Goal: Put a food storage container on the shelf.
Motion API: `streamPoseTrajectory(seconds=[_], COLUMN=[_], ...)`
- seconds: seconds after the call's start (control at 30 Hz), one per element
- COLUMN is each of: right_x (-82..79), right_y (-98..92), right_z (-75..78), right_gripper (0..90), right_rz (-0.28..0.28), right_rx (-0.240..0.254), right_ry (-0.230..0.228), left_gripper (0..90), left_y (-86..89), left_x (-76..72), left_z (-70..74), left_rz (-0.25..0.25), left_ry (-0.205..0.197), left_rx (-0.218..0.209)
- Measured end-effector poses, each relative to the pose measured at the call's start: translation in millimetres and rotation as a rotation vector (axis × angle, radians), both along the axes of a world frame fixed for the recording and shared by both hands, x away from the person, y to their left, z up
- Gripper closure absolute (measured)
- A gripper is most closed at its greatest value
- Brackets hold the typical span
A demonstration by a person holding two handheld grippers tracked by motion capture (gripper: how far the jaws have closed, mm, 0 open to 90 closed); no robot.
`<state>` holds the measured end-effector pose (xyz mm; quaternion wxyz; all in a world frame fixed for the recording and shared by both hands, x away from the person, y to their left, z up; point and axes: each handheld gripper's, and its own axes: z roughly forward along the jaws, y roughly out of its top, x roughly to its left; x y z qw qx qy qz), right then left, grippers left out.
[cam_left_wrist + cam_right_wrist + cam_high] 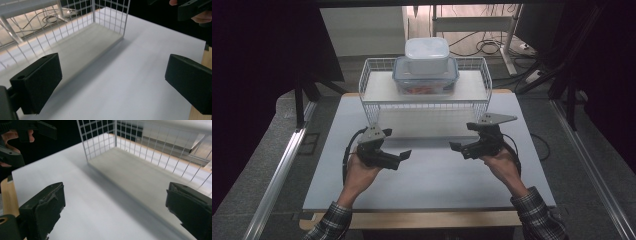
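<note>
A white wire rack [426,102] stands at the back of the white table [427,175]. On its top shelf sits a clear lidded container with a blue rim [425,76], and a smaller white container [427,54] rests on top of that. My left gripper [404,156] hovers over the table in front of the rack's left side, open and empty. My right gripper [457,145] hovers in front of the rack's right side, also open and empty. The two point toward each other. In the left gripper view the jaws [112,82] stand wide apart; in the right gripper view the rack's lower shelf [140,172] lies ahead.
Metal rails run along both sides of the table [277,175]. Cables and a power strip lie on the floor behind the rack [492,45]. A wooden strip edges the table's front [412,219].
</note>
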<state>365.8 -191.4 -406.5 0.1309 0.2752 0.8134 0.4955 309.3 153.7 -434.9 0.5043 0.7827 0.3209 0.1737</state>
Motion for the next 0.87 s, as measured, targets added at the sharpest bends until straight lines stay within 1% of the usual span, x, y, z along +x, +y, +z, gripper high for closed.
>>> streamPoseTrajectory(seconds=[0.1,0.17,0.2,0.23,0.27,0.33,0.5,0.57,0.63,0.7,0.77,0.8,0.87], right_x=[-7.8,-12.5,-14.1,-16.9,-19.3,-23.2,-30.2,-32.7,-35.3,-36.8,-37.2,-36.9,-36.6], right_y=[-3.0,-4.5,-5.1,-5.9,-6.5,-7.5,-10.6,-12.3,-13.8,-14.4,-14.1,-13.3,-12.1], right_z=[-16.3,-26.6,-30.2,-36.0,-40.2,-48.2,-65.4,-72.0,-79.5,-86.9,-92.5,-94.2,-95.2], right_gripper=[0.1,0.0,0.0,0.0,0.0,0.0,0.0,0.0,0.0,0.0,0.0,0.0,0.0], right_rz=[-0.013,-0.014,-0.015,-0.016,-0.02,-0.025,-0.024,-0.023,-0.019,-0.018,-0.017,-0.017,-0.022], right_rx=[-0.001,-0.006,-0.009,-0.014,-0.02,-0.038,-0.068,-0.076,-0.086,-0.113,-0.133,-0.141,-0.156], right_ry=[0.013,0.032,0.034,0.033,0.031,0.031,0.054,0.065,0.078,0.094,0.107,0.111,0.103], left_gripper=[0.6,0.6,0.6,0.5,0.6,0.5,0.5,0.5,0.5,0.5,0.3,0.1,0.1], left_y=[2.9,4.1,4.7,5.3,6.0,6.8,6.6,6.4,5.4,3.7,2.9,2.8,3.6], left_x=[-10.2,-14.0,-15.9,-17.7,-19.1,-20.8,-25.2,-26.8,-28.3,-28.2,-26.8,-25.9,-24.7], left_z=[-17.9,-27.5,-32.9,-37.1,-41.3,-49.0,-62.8,-68.3,-76.1,-84.7,-89.6,-90.6,-90.9], left_rz=[0.009,0.015,0.018,0.026,0.029,0.026,0.027,0.024,0.024,0.019,0.014,0.015,0.02], left_ry=[0.019,0.031,0.036,0.031,0.033,0.051,0.071,0.083,0.097,0.125,0.147,0.154,0.159], left_rx=[-0.002,0.008,0.021,0.022,0.018,0.009,0.01,0.019,0.041,0.075,0.093,0.093,0.079])
